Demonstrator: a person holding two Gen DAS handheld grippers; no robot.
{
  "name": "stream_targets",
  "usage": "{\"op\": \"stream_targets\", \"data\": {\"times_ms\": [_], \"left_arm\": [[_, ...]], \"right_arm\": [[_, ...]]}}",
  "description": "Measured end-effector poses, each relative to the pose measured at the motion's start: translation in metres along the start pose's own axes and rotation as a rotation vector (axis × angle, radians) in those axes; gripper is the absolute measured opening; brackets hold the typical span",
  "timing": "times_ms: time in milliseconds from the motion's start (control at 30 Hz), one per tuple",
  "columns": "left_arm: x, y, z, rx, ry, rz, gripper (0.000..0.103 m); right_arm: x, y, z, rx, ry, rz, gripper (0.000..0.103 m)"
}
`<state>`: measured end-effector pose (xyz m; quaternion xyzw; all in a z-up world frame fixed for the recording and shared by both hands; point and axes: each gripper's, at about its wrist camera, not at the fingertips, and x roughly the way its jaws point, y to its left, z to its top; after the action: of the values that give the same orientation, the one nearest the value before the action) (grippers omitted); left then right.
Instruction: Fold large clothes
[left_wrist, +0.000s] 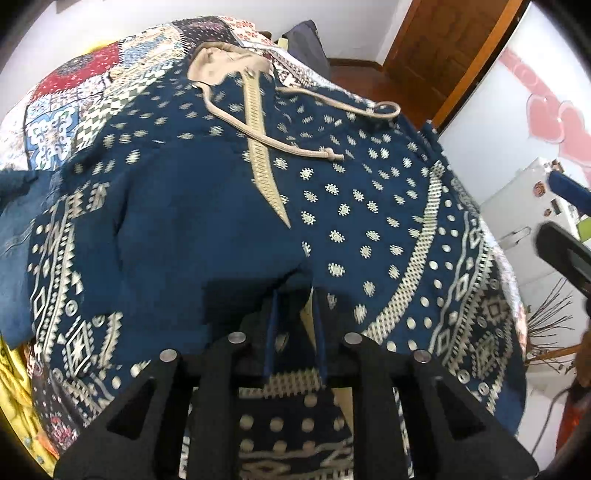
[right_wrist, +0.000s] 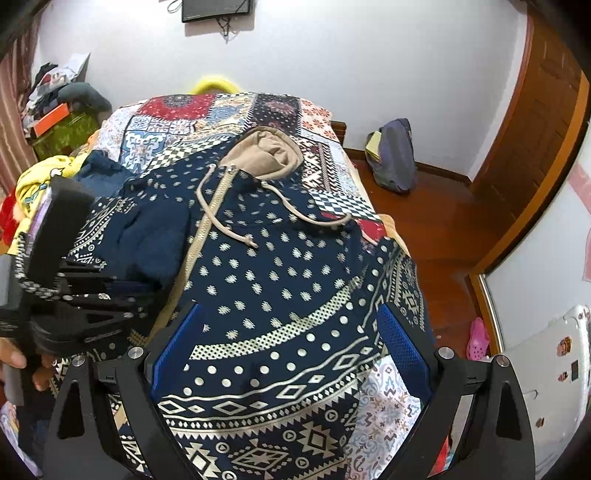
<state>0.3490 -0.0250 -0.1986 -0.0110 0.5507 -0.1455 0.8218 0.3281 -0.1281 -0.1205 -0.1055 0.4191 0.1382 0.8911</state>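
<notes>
The left hand-held gripper (left_wrist: 295, 328) stands slightly parted over the navy patterned hoodie (left_wrist: 351, 221) on the bed (right_wrist: 325, 125); the right hand-held gripper (right_wrist: 291, 339) gapes wide, empty.

We count one navy patterned hoodie (right_wrist: 280, 280) spread on one patchwork quilt (right_wrist: 229, 110), with two beige drawstring ends (left_wrist: 332, 155) and one zipper (left_wrist: 264, 162) on it. Two handheld grippers, the left (left_wrist: 295, 314) and the right (right_wrist: 291, 354), share the scene. We see one backpack (right_wrist: 395, 155) by the wall, one wall screen (right_wrist: 218, 9), one pink shoe (right_wrist: 478, 338).
</notes>
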Motion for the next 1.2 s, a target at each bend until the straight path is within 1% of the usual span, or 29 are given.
{"op": "stream_targets", "data": {"times_ms": [33, 67, 100, 133, 167, 267, 367, 433, 567, 667, 767, 900, 1033, 1200], "left_arm": [[-0.008, 0.004, -0.003, -0.007, -0.011, -0.005, 0.022], [-0.018, 0.009, -0.007, -0.014, -0.027, -0.010, 0.028], [-0.026, 0.014, -0.009, -0.019, -0.042, -0.013, 0.032], [-0.037, 0.021, -0.013, -0.026, -0.066, -0.012, 0.039], [-0.045, 0.027, -0.017, -0.032, -0.086, -0.006, 0.043], [-0.073, 0.053, -0.026, -0.047, -0.150, 0.056, 0.045], [-0.101, 0.084, -0.039, -0.072, -0.204, 0.141, 0.047], [-0.114, 0.104, -0.046, -0.101, -0.226, 0.174, 0.050], [-0.133, 0.149, -0.062, -0.186, -0.256, 0.219, 0.050], [-0.138, 0.173, -0.075, -0.245, -0.259, 0.223, 0.050], [-0.134, 0.191, -0.087, -0.278, -0.251, 0.250, 0.050], [-0.127, 0.201, -0.098, -0.258, -0.234, 0.291, 0.050], [-0.115, 0.199, -0.103, -0.214, -0.219, 0.315, 0.050], [-0.100, 0.197, -0.103, -0.183, -0.204, 0.318, 0.050]], "right_arm": [[-0.001, 0.003, 0.001, -0.006, -0.004, 0.000, 0.094], [-0.001, 0.006, 0.003, -0.013, -0.009, 0.003, 0.094], [-0.002, 0.009, 0.005, -0.017, -0.014, 0.007, 0.094], [-0.002, 0.012, 0.006, -0.020, -0.017, 0.013, 0.094], [-0.002, 0.016, 0.008, -0.024, -0.019, 0.021, 0.094], [-0.001, 0.029, 0.015, -0.037, -0.020, 0.060, 0.094], [0.001, 0.049, 0.026, -0.062, -0.012, 0.121, 0.094], [0.003, 0.063, 0.031, -0.080, -0.011, 0.147, 0.094], [0.013, 0.099, 0.043, -0.142, -0.012, 0.182, 0.094], [0.028, 0.129, 0.048, -0.196, 0.011, 0.193, 0.094], [0.050, 0.161, 0.050, -0.258, 0.050, 0.213, 0.093], [0.079, 0.190, 0.048, -0.308, 0.110, 0.203, 0.092], [0.109, 0.210, 0.045, -0.348, 0.163, 0.176, 0.091], [0.134, 0.227, 0.040, -0.385, 0.218, 0.162, 0.077]]}}
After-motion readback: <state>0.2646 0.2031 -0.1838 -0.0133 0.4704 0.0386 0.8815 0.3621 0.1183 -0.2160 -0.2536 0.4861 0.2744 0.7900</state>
